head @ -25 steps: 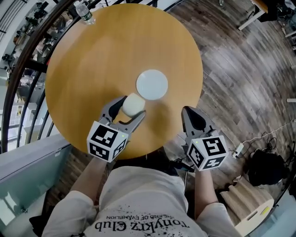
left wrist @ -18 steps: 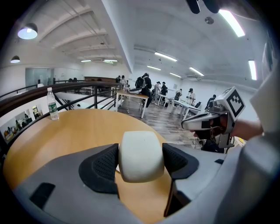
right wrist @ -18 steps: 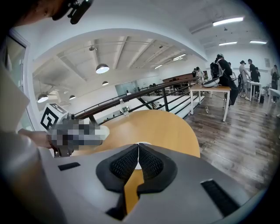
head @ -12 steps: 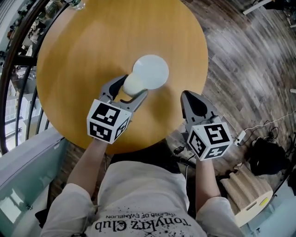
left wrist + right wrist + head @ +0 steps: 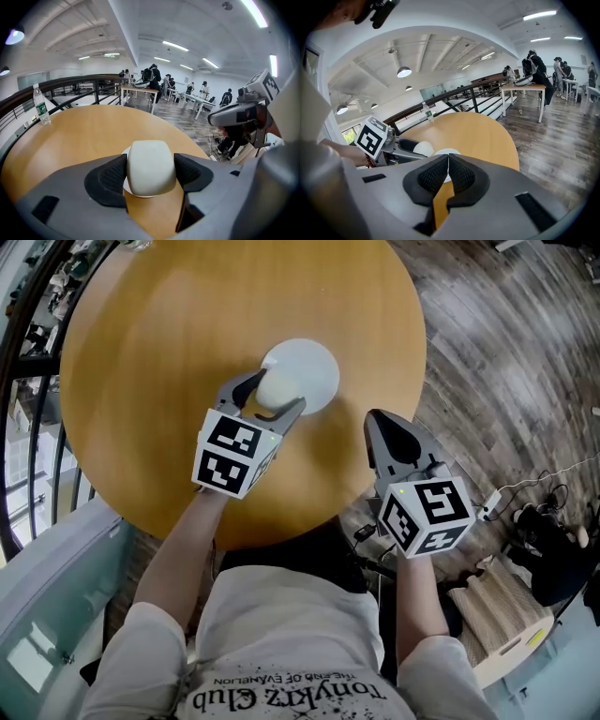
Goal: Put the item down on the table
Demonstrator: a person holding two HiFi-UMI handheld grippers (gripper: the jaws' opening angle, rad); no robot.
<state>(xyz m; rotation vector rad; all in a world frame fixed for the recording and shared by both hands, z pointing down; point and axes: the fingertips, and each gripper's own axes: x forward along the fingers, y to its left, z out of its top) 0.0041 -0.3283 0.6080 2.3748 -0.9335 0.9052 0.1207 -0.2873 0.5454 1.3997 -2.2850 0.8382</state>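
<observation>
Shirt: The person's white shirt [image 5: 291, 634] is nearest, at the bottom of the head view. A bare arm goes out from each side of it.
Box: A wooden box [image 5: 502, 624] sits on the floor [image 5: 506, 362] by the person's right side.
Right claw: The right claw [image 5: 381, 420] is empty and pinched tight, with its two black pads pressed together. Its tip is over the near right edge of the surface [image 5: 169, 343]. Its cube [image 5: 427, 515] with black and white squares hangs out over the floor.
Left claw: The left claw [image 5: 267, 395] is squeezing the lump [image 5: 275, 387] from both sides. It reaches in from the near edge toward the middle of the surface.
Lump: It is white, soft looking and rounded, like a little pillow. It sits between the left claw's black pads, right over the near left rim of the plate [image 5: 314, 371]. I cannot tell if it touches the plate.
Plate: It is white, round and flat. It lies close to the middle of the surface, a bit toward the right edge. The lump hides part of it.
Surface: It is round and made of yellow wood.
Bottle: A clear bottle [image 5: 41, 104] with a green label stands upright at the far left edge of the surface, well apart from the plate.
Railing: A dark railing [image 5: 93, 84] curves around behind the far edge.
People: Far away, people [image 5: 152, 75] stand near long tables under bright ceiling lights.
</observation>
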